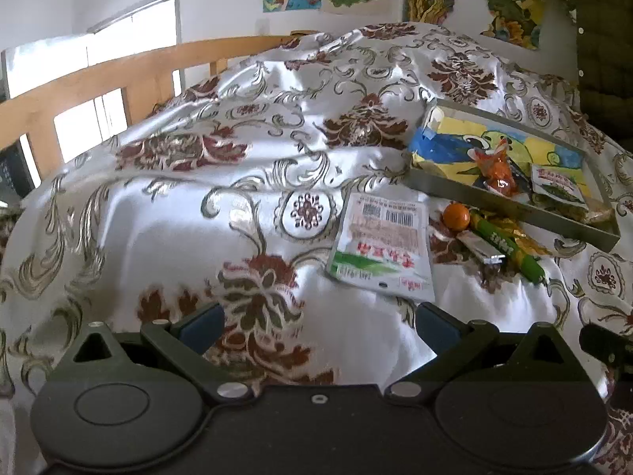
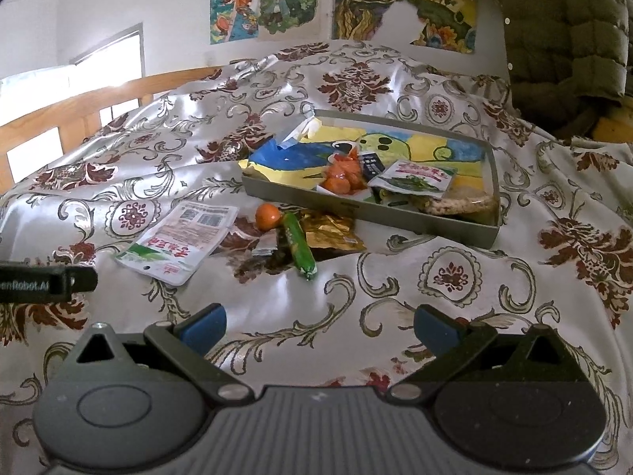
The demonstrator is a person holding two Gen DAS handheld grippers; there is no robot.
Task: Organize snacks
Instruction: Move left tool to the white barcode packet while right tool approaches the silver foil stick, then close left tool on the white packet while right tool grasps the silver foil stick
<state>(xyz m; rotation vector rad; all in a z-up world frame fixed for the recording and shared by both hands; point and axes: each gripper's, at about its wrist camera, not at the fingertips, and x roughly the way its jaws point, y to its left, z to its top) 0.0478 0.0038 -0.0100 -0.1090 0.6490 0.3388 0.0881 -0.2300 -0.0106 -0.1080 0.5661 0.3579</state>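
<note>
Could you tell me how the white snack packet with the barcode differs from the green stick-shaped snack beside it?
The white snack packet is flat, wide and roughly rectangular; the green stick snack is narrow and tubular. The packet is white with red characters, barcodes and a green band; the stick is almost all green. The packet lies alone on the cloth, while the stick rests among other wrappers next to a small orange ball. Both lie on the bedspread, outside the grey tray.

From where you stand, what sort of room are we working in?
Probably a bedroom: the snacks and grey tray sit on a floral satin bedspread, a wooden bed rail runs behind it, and children's drawings are stuck on the wall.
</note>
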